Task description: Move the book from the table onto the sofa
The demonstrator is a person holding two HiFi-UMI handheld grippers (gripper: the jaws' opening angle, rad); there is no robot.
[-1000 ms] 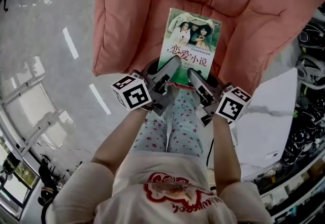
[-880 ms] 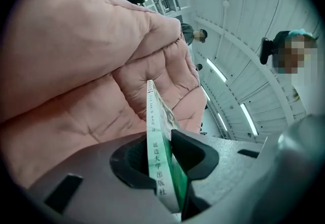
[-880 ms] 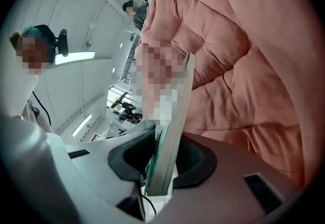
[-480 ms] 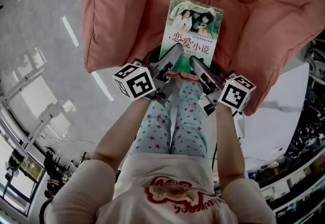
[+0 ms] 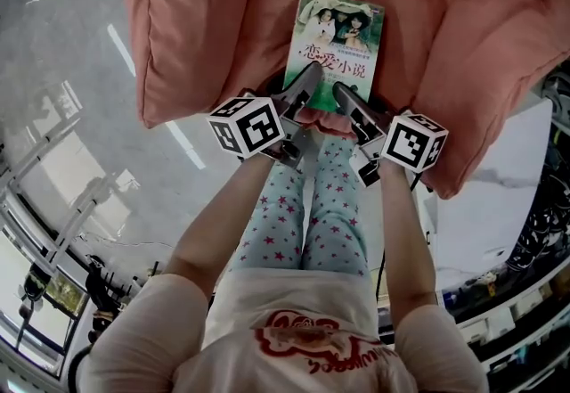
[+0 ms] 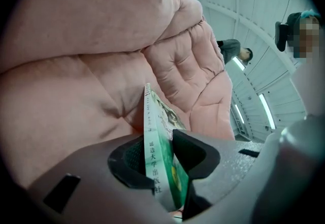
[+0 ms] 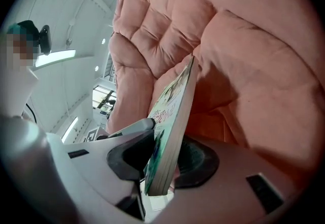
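A green-covered book with a photo of people on its front lies flat over the seat of the pink quilted sofa. My left gripper grips its near left corner and my right gripper its near right corner. In the left gripper view the book stands edge-on between the dark pads of the left gripper, whose jaws are opening, though both pads still touch it. In the right gripper view the right gripper is shut on the book. Whether the book rests on the cushion is hidden.
A white marble table stands to the right of the sofa, with dark clutter beyond it. Grey polished floor spreads to the left. The person's legs in star-patterned trousers are just below the grippers, against the sofa's front.
Both grippers have sunk with the book toward the sofa seat, and the book now lies further over the cushion. Both still hold its near edge.
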